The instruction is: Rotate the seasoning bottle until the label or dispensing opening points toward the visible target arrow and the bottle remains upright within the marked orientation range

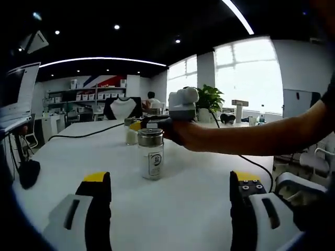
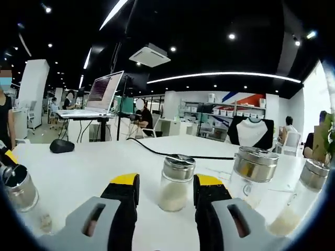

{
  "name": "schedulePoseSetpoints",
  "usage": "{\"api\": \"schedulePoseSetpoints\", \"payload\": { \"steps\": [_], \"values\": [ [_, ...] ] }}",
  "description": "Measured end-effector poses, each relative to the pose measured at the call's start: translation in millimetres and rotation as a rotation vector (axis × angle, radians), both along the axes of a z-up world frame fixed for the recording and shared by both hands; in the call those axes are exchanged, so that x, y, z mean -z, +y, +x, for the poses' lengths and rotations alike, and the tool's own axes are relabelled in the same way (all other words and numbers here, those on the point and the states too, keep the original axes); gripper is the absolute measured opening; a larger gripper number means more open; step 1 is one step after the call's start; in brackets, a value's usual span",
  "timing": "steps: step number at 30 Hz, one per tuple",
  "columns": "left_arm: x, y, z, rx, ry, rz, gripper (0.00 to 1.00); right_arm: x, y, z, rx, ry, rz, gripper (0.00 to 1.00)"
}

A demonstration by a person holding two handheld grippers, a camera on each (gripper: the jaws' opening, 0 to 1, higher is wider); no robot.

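- My left gripper view sits low over the white bench (image 1: pixel 188 209), facing the windows, a little back from the seasoning bottle (image 1: pixel 151 153).
- My right gripper view sits lower and much nearer, facing the far shelves.
- Both share the bench top and the shelves.

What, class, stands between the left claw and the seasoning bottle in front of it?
Nothing visible: bare white table lies between the open left claw and the upright seasoning bottle. The person's arm and right claw sit behind the bottle.
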State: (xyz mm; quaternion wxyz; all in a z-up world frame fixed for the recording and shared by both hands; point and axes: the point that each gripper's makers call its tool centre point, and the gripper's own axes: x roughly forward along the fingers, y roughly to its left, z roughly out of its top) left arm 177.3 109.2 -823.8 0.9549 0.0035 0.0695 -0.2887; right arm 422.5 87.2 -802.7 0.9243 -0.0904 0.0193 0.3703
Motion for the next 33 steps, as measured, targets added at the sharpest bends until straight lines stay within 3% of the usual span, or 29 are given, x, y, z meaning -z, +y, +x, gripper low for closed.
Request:
{"api": "schedulePoseSetpoints", "payload": {
  "steps": [11, 19, 28, 33],
  "values": [
    [0.5, 5.7, -5.3, -0.01, -0.003, 0.016, 0.99, 0.0, 4.0, 28.0, 0.109, 0.003, -0.026, 0.33],
    [0.5, 6.5, -4.4, -0.012, 0.001, 0.01, 0.97, 0.8, 10.2, 41.9, 0.141, 0.018, -0.015, 0.33],
    [0.6, 3.6, -5.0, -0.009, 0.001, 0.011, 0.97, 5.7, 9.6, 44.8, 0.167, 0.045, -0.009, 0.32],
    [-2.7, 6.0, -5.2, -0.015, -0.009, 0.006, 0.96, 3.7, 9.1, 35.7, 0.117, 0.097, 0.048, 0.32]
  ]
}}
